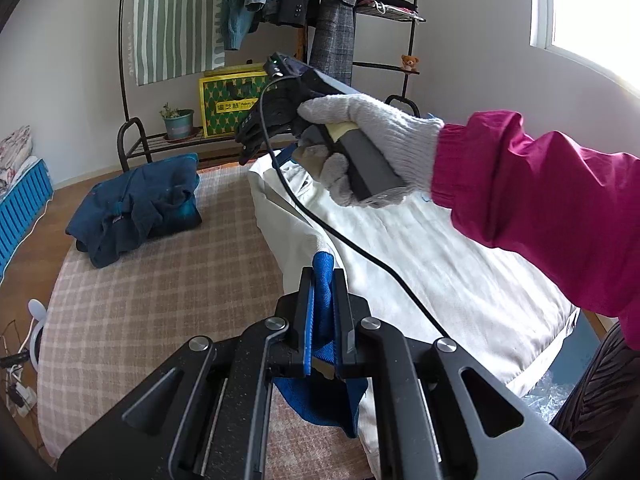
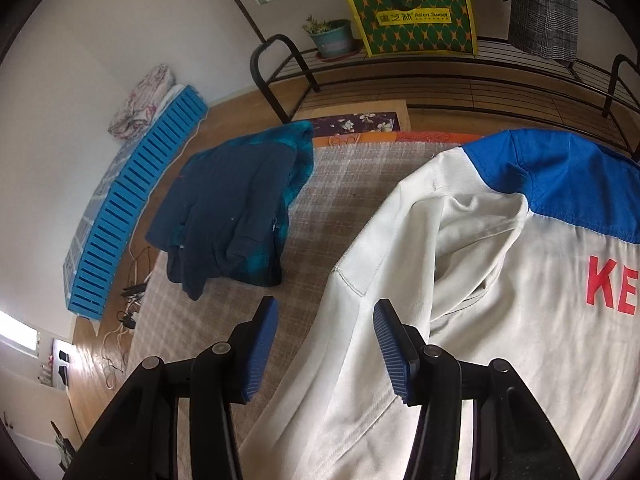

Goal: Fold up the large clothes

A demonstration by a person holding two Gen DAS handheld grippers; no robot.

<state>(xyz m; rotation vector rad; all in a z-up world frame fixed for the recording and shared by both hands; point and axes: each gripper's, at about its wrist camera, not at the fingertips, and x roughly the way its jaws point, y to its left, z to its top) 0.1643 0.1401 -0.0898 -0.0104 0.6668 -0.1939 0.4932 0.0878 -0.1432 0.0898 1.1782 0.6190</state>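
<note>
Surface: a round counter under a beige checked woven cloth carries both garments.
Main garment: the large cream cotton jacket with blue shoulder panels and red lettering lies spread over the near right part of the counter, its long axis running away from the person toward the clothes rack.
Done pile: a dark navy and teal garment, roughly folded, sits well apart on the far left.
Left claw: shut tight on a blue knitted cuff or hem of the jacket at its near edge.
Right claw: jaws apart with nothing between the ribbed blue pads, hovering over the jacket's left sleeve seam, pointing steeply down.
Key relation: the sleeve fabric lies directly below and ahead of the right claw, so that hand looks nearer for the next pinch.
</note>
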